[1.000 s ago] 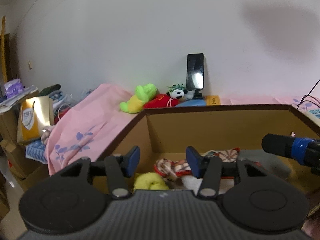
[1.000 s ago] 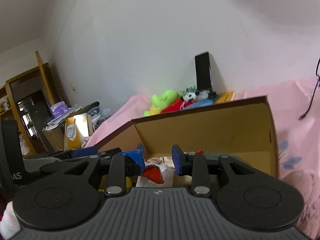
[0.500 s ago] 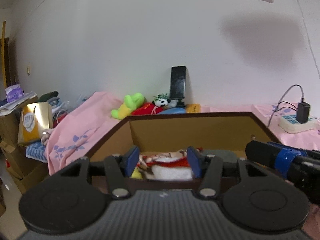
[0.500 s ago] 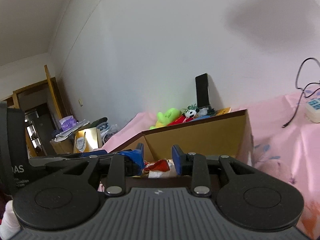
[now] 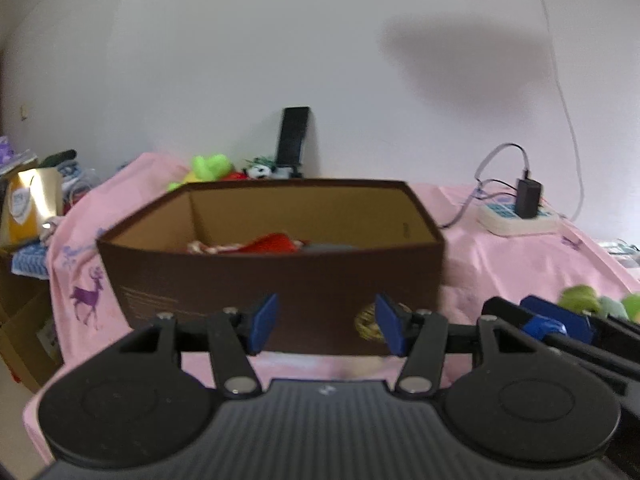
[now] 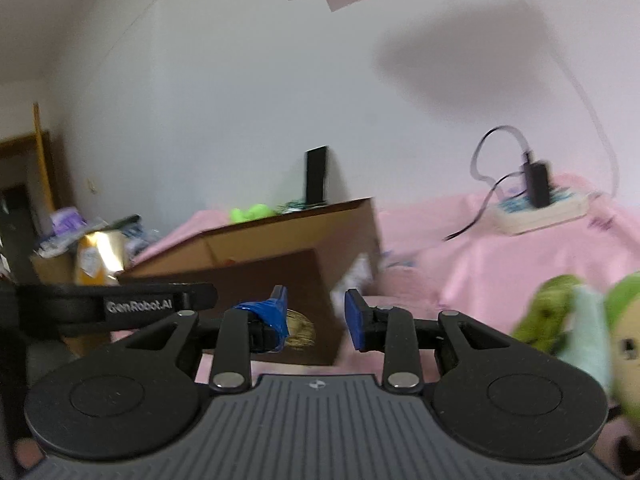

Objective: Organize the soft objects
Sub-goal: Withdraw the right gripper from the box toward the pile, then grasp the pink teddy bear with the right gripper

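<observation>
Since both grippers are empty right now, the step in hand looks like fetching the next plush for the cardboard box [image 5: 276,280]. The left gripper [image 5: 326,324] has its blue pads well apart and widening, nothing between them, just the box's brown front wall behind. The right gripper [image 6: 316,318] shows a narrower gap, no real change in it, also holding nothing.

The box sits dead ahead at 12 o'clock in the left wrist view, with a red soft toy [image 5: 276,242] and some other stuff already inside. The obvious next target is the green plush [image 6: 576,320] lying on the pink sheet [image 6: 480,248], around 3 o'clock in the right wrist view, so it's the right gripper's job imo.

Tips: swing toward 3 o'clock, open wider before going in, and pinch the thick middle of the body rather than a floppy limb so it doesn't dangle or slip. Watch the charger cable [image 6: 480,216] up at 1 o'clock. More toys wait behind the box too, like the lime green plush [image 5: 210,166].
</observation>
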A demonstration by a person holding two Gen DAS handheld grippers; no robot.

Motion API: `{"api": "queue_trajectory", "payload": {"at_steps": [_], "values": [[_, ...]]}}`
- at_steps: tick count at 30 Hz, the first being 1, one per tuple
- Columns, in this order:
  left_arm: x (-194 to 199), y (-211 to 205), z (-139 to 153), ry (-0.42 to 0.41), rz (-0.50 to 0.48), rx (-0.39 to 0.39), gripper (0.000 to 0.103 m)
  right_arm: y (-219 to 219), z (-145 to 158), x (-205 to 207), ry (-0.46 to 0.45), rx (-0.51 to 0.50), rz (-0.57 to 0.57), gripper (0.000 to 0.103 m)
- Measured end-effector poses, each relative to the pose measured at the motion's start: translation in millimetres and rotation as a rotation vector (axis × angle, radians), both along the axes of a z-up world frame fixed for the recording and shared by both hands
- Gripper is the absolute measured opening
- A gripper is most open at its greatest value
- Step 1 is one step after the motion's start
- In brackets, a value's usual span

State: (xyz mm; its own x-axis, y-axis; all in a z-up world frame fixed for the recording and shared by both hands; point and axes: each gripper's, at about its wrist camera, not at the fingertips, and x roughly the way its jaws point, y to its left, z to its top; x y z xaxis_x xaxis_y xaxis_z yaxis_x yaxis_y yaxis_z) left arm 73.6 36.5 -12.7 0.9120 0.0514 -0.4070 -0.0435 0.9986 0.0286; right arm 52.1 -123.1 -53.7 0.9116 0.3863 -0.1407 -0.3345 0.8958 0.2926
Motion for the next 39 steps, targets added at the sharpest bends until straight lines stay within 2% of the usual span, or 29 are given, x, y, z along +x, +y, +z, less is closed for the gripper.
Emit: {"api": "queue_trajectory", "payload": {"at_steps": [3, 8, 11, 15, 19, 22, 24, 27, 30, 32, 35, 39], "values": [[0.5, -16.5, -10.3, -0.008, -0.034, -0.002, 0.059, -8.8, -8.4, -0.2, -0.016, -0.063, -0.050, 0.014], [15.6, -36.8, -27.7, 0.035, -0.087, 0.005, 0.059, -34.5, -25.2, 6.2, 0.030, -0.036, -0.076, 0.015], [22.6, -40.7, -36.2, 0.051, -0.112, -0.002, 0.059, -50.7, -28.4, 7.8, 0.049, 0.060, -0.046, 0.015], [27.2, -40.4, -45.3, 0.050, -0.124, -0.011, 0.060, -55.8, -32.7, 13.8, 0.082, 0.110, -0.039, 0.015], [31.6, -38.5, -51.2, 0.055, -0.179, -0.039, 0.062, -66.4, -38.5, 18.2, 0.140, 0.198, -0.044, 0.015], [29.9, -36.6, -50.0, 0.045, -0.252, -0.077, 0.069, -79.1, -44.8, 26.7, 0.196, 0.296, -0.023, 0.014], [32.9, -36.5, -51.9, 0.071, -0.292, -0.097, 0.076, -84.3, -49.3, 30.7, 0.227, 0.344, 0.001, 0.014], [34.1, -37.6, -54.9, 0.084, -0.299, -0.113, 0.077, -87.5, -51.9, 31.0, 0.234, 0.390, 0.032, 0.014], [39.5, -33.5, -58.6, 0.122, -0.306, -0.167, 0.086, -85.6, -50.8, 31.9, 0.244, 0.380, 0.035, 0.014], [45.6, -27.5, -61.5, 0.158, -0.319, -0.230, 0.092, -79.6, -47.1, 37.9, 0.277, 0.330, 0.031, 0.014], [49.3, -23.6, -64.9, 0.188, -0.299, -0.263, 0.090, -68.3, -42.3, 51.0, 0.334, 0.227, 0.037, 0.014], [45.6, -24.3, -64.4, 0.166, -0.303, -0.262, 0.088, -63.1, -44.9, 67.0, 0.410, 0.190, 0.037, 0.015]]}}
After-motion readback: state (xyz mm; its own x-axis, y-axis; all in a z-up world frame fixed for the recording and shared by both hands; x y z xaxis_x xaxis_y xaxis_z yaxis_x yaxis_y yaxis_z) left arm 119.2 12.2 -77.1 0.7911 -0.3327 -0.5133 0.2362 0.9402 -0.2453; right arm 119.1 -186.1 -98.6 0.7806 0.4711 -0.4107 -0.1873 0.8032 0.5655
